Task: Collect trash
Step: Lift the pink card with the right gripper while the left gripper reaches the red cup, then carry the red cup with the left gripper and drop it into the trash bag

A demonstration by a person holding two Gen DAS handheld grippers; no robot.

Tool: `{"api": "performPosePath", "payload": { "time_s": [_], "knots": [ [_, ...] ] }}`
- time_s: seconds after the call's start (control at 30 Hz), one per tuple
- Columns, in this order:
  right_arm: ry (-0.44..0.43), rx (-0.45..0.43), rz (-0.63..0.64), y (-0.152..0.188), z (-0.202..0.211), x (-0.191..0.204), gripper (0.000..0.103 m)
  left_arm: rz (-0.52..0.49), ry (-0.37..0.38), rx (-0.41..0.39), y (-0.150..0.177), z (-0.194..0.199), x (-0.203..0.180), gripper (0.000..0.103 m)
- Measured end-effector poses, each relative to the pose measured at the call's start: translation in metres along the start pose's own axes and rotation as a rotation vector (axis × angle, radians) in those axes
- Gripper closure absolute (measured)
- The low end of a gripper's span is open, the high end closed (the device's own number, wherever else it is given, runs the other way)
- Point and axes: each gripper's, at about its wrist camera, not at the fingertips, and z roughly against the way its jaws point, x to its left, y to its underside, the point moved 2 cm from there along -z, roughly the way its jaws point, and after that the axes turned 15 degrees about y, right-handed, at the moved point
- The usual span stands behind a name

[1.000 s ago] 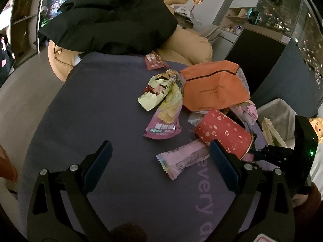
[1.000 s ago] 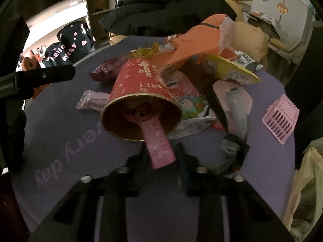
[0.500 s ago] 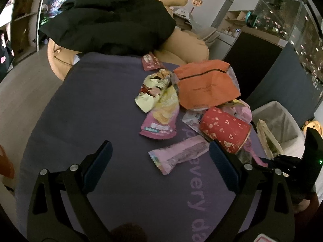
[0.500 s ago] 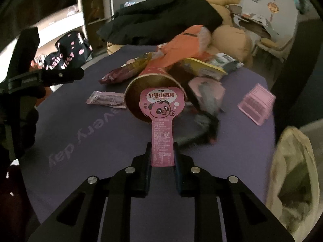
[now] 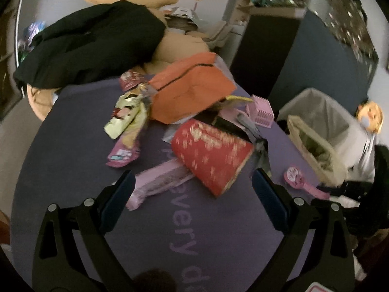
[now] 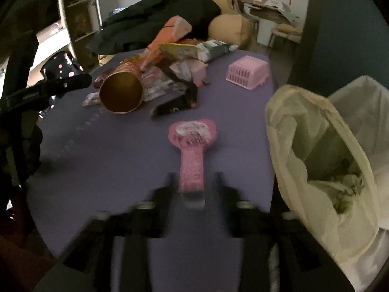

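Opening its jaws, the right gripper [image 6: 194,182] has released the pink lollipop wrapper [image 6: 192,143] mid-frame, short of the trash bag [image 6: 316,146] at right; left gripper [image 5: 192,187] gapes empty.

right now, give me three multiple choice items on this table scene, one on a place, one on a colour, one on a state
1. Where is the trash bag relative to the pink lollipop-shaped wrapper in the right wrist view?
A. to its right, off the table edge
B. to its left
C. beneath the cup

2. What colour is the small slatted basket?
A. green
B. pink
C. black

3. How is the red paper cup sitting?
A. upright
B. upside down on its rim
C. lying on its side

Key: 1 A, the bag hangs open to the right past the purple table. 2 B, it shows pink in both views. 3 C, its open mouth faces sideways toward the right tool.
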Motion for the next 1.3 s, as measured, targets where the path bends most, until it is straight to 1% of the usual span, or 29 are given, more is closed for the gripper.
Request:
{"api": "performPosePath", "payload": {
  "time_s": [0.07,0.13,0.23,0.3,0.37,0.43,0.5,0.57,0.7,0.8,0.9,0.93,1.0,1.03,1.13,1.17,1.2,1.23,1.27,1.3],
  "knots": [
    [-0.049,-0.006,-0.029,0.000,0.000,-0.003,0.049,-0.005,0.005,0.013,0.001,-0.004,-0.004,0.011],
    [-0.063,-0.009,-0.038,-0.002,0.001,-0.005,0.049,-0.005,-0.008,0.011,0.003,-0.005,-0.003,0.011],
    [-0.041,-0.008,-0.010,-0.010,-0.003,-0.003,0.049,0.026,-0.021,0.011,0.003,-0.004,0.002,0.011],
    [-0.010,-0.005,0.047,-0.018,-0.010,0.003,0.049,0.041,-0.028,0.004,0.003,-0.002,0.006,0.011],
    [0.007,0.003,0.072,-0.027,-0.019,0.007,0.049,0.041,-0.037,-0.004,0.003,0.000,0.006,0.011],
    [0.006,0.012,0.082,-0.033,-0.028,0.007,0.049,0.042,-0.044,-0.009,0.004,0.004,0.008,0.011],
    [-0.025,0.034,0.082,-0.040,-0.040,0.009,0.050,0.054,-0.035,-0.004,0.005,0.005,0.010,0.013],
    [-0.045,0.041,0.070,-0.044,-0.046,0.007,0.056,0.064,-0.017,0.005,0.006,0.006,0.010,0.018],
    [-0.057,-0.002,0.022,-0.050,-0.037,-0.002,0.056,0.053,-0.002,0.006,0.009,0.003,0.004,0.022],
    [-0.042,-0.054,-0.021,-0.054,-0.021,-0.015,0.056,0.030,-0.012,0.009,0.005,-0.004,-0.006,0.022],
    [-0.010,-0.095,-0.032,-0.055,-0.007,-0.023,0.056,-0.003,-0.045,0.026,0.000,-0.017,-0.015,0.022],
    [-0.006,-0.102,-0.036,-0.055,-0.004,-0.025,0.056,-0.013,-0.062,0.036,-0.001,-0.024,-0.019,0.025],
    [0.007,-0.112,-0.044,-0.052,0.001,-0.030,0.057,-0.018,-0.095,0.049,-0.002,-0.032,-0.020,0.035],
    [0.016,-0.114,-0.046,-0.052,0.001,-0.031,0.057,-0.013,-0.109,0.052,-0.003,-0.035,-0.020,0.037],
    [0.035,-0.118,-0.044,-0.048,0.000,-0.035,0.056,0.015,-0.113,0.055,-0.007,-0.040,-0.017,0.045],
    [0.038,-0.120,-0.044,-0.046,0.000,-0.035,0.056,0.018,-0.114,0.053,-0.008,-0.040,-0.016,0.051],
    [0.039,-0.122,-0.045,-0.045,0.000,-0.036,0.056,0.020,-0.118,0.051,-0.009,-0.041,-0.015,0.062],
    [0.036,-0.124,-0.051,-0.044,0.001,-0.037,0.056,0.024,-0.121,0.050,-0.011,-0.041,-0.013,0.069],
    [0.032,-0.131,-0.061,-0.044,0.003,-0.039,0.056,0.039,-0.120,0.050,-0.013,-0.041,-0.010,0.079],
    [0.031,-0.139,-0.067,-0.044,0.005,-0.040,0.056,0.049,-0.119,0.047,-0.014,-0.040,-0.008,0.086]
  ]
}}
